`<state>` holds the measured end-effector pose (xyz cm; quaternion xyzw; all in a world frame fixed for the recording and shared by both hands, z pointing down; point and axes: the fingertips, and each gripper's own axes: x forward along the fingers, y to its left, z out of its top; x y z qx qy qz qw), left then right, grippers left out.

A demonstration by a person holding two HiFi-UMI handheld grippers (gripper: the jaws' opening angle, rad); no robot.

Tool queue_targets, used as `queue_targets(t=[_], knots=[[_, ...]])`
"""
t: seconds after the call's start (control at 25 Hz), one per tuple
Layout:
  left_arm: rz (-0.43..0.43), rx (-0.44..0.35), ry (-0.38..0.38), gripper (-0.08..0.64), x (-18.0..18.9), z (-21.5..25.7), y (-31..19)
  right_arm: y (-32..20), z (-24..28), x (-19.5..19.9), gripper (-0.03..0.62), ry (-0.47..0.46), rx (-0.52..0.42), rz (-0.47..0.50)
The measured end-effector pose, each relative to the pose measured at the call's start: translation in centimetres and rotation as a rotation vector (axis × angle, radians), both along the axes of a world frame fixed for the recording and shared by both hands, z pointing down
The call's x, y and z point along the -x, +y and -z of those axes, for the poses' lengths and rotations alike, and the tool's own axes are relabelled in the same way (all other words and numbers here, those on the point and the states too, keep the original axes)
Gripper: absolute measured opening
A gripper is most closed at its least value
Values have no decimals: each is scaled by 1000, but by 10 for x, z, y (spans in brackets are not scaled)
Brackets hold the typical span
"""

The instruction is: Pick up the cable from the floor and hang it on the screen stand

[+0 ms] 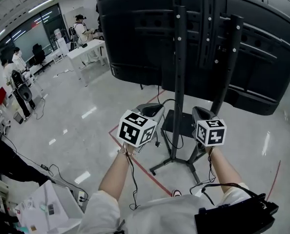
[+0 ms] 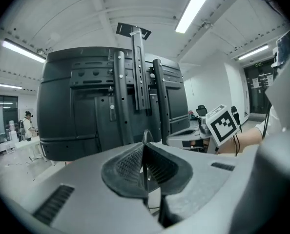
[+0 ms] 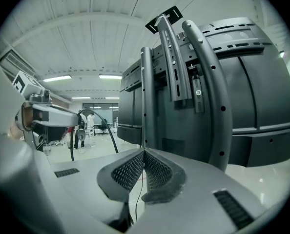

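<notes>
The screen stand (image 1: pixel 178 82) rises right in front of me, its black posts bolted to the back of a large dark screen (image 1: pixel 135 43). My left gripper (image 1: pixel 155 110) is held up near the stand's left post, shut on the thin black cable (image 1: pixel 165 130). That cable loops out of the jaws and hangs toward the floor. In the left gripper view the cable (image 2: pixel 145 135) pokes up between the closed pads of the left gripper (image 2: pixel 145 147). My right gripper (image 1: pixel 199 112) is beside it, shut (image 3: pixel 144 152). A thin dark line shows below its pads; I cannot tell if it is gripped.
The stand's base legs (image 1: pixel 172 162) spread on the glossy floor beside a red tape line (image 1: pixel 145 167). White tables (image 1: pixel 86 50) with people stand far left. Boxes and loose wires (image 1: pixel 42 199) crowd the lower left. A black bag (image 1: pixel 233 216) hangs at my front right.
</notes>
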<state>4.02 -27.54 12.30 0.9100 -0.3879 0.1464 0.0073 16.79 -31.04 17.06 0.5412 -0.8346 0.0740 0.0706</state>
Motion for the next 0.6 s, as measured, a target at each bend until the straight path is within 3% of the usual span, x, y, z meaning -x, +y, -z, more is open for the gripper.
queue_targets(t=[0.6], knots=[[-103,-216,-37,18,-57,136,-49,-33,101,-34,17,-44,-141,-79]])
